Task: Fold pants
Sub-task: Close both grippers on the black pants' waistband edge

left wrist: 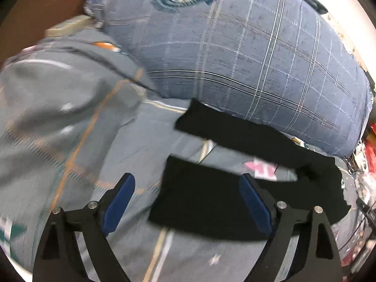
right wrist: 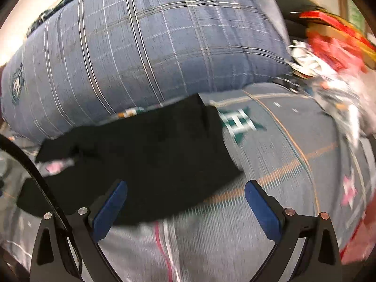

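Note:
Black pants (left wrist: pixel 211 197) lie on a grey patterned bedsheet (left wrist: pixel 77 145), their two legs spread apart and reaching toward the left in the left wrist view. My left gripper (left wrist: pixel 188 202) hovers above the nearer leg, jaws wide apart, nothing between the blue pads (left wrist: pixel 119 204). In the right wrist view the pants (right wrist: pixel 145 155) lie as a dark mass across the middle. My right gripper (right wrist: pixel 185 209) hangs over their near right edge, open, with nothing held.
A large blue plaid pillow (left wrist: pixel 246 47) lies just behind the pants, seen as the pillow (right wrist: pixel 145 42) in the right wrist view too. Red and white clutter (right wrist: pixel 329 65) is piled at the right of the bed. A brown wall (left wrist: pixel 42 7) stands at far left.

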The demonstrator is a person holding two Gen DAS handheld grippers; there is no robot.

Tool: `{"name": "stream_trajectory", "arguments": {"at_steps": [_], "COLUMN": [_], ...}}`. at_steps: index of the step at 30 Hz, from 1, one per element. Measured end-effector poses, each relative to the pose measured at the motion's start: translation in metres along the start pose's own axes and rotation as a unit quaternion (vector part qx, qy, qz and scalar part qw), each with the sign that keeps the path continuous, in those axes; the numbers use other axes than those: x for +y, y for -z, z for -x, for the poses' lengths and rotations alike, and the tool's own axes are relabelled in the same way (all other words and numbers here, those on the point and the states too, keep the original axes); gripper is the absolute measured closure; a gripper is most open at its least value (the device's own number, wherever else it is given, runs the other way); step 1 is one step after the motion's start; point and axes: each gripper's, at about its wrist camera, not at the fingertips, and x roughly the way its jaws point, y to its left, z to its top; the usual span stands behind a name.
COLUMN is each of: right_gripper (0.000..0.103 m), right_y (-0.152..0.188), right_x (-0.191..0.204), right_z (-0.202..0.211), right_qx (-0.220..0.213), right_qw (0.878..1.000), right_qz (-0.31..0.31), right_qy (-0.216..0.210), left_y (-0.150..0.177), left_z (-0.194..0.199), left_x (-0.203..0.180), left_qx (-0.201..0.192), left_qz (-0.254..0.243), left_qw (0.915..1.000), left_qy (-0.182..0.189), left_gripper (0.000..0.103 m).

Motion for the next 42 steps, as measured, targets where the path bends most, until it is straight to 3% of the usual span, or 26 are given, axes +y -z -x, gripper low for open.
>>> {"name": "stream_trajectory", "arguments": {"at_steps": [2,6,11,19,22,23,24,25,26,27,28,33,37,42], "right_gripper": [0.001,0.001,0.002,0.002,0.002,0.002,0.007,0.026,0.046,0.08,0.082,0.084,0.084,0.084], "right_y": [-0.028,-0.086,-0.133,-0.151,-0.148,-0.144,-0.142,-0.139,-0.137,-0.136,-0.137,-0.143,-0.141,-0.127], "right_x": [-0.004,-0.009,-0.004,0.012,0.015,0.017,0.02,0.023,0.026,0.026,0.022,0.018,0.02,0.016], "right_z": [-0.017,-0.074,-0.149,-0.211,-0.224,-0.229,-0.233,-0.233,-0.229,-0.225,-0.22,-0.177,-0.139,-0.088], "right_qx": [0.008,0.048,0.113,0.175,0.188,0.194,0.199,0.195,0.185,0.185,0.191,0.14,0.111,0.087], "right_qw": [1.0,0.998,0.992,0.978,0.975,0.973,0.972,0.972,0.973,0.972,0.972,0.982,0.986,0.984], "right_qz": [0.007,0.036,0.053,0.092,0.096,0.1,0.106,0.116,0.13,0.129,0.103,0.075,0.065,0.046], "right_qy": [-0.017,-0.021,-0.034,-0.067,-0.073,-0.07,-0.067,-0.059,-0.05,-0.06,-0.087,-0.098,-0.106,-0.146], "left_y": [-0.022,-0.067,-0.114,-0.129,-0.128,-0.127,-0.126,-0.124,-0.124,-0.125,-0.126,-0.131,-0.127,-0.12], "left_z": [-0.023,-0.077,-0.147,-0.224,-0.233,-0.234,-0.232,-0.226,-0.223,-0.216,-0.208,-0.159,-0.108,-0.048], "left_x": [-0.01,-0.022,-0.009,-0.008,-0.02,-0.023,-0.027,-0.033,-0.034,-0.033,-0.03,-0.021,-0.026,-0.027], "left_qx": [0.016,0.033,0.068,0.144,0.141,0.139,0.138,0.131,0.134,0.13,0.121,0.075,0.042,-0.016], "left_qz": [-0.008,-0.036,0.0,-0.039,-0.067,-0.073,-0.081,-0.097,-0.099,-0.092,-0.088,-0.06,-0.067,-0.084], "left_qw": [0.9997,0.9987,0.9974,0.987,0.9867,0.9867,0.9865,0.9862,0.9854,0.9864,0.9877,0.9935,0.994,0.9929], "left_qy": [0.015,0.01,0.023,0.059,0.047,0.042,0.035,0.03,0.035,0.042,0.047,0.062,0.076,0.082], "left_gripper": [0.013,0.013,0.013,0.013,0.013,0.013,0.032,0.081,0.098,0.097,0.097,0.097,0.097,0.097]}}
